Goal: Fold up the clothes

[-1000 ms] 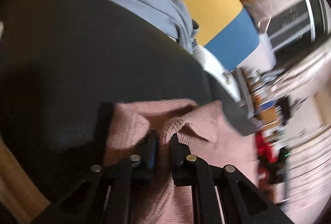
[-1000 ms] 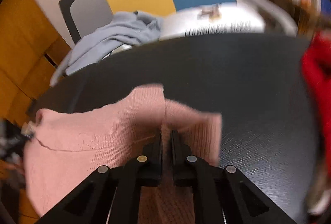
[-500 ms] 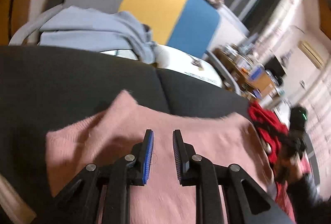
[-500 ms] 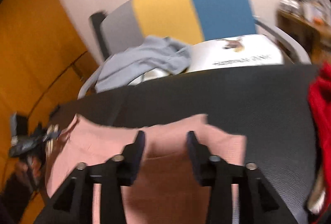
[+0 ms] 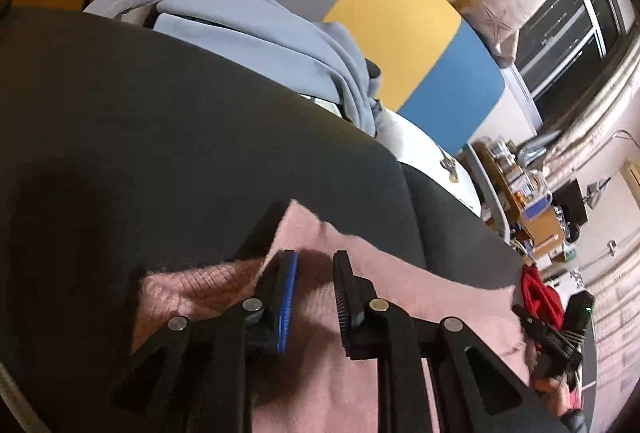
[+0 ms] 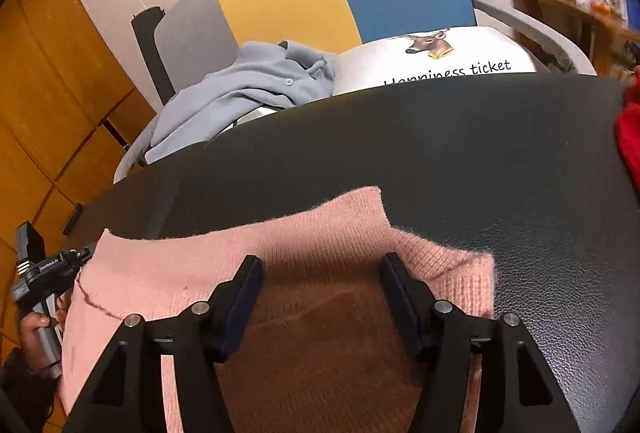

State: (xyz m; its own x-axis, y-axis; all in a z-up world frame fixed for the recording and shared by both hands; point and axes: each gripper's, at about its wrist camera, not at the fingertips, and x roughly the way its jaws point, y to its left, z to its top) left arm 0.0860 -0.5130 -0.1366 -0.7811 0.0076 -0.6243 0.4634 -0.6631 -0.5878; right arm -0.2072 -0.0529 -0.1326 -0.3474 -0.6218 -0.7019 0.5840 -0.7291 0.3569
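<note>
On the dark bench a pink knit sweater lies spread, its far edge doubled over into a flap with a raised corner. It looks soft, light and floppy, the sort of fuzzy knit that sags where it is not held and drags on the leather-like top rather than sliding; I would take it at a hem, a corner or the thicker ribbed edge, pinching both layers so they do not part. Over its left end the left gripper hangs low and tipped forward, its jaws a little apart, with nothing between them. Over the right end the right gripper is spread wide and empty, angled down just above the knit. Whether a further fold is due, I cannot tell.
</note>
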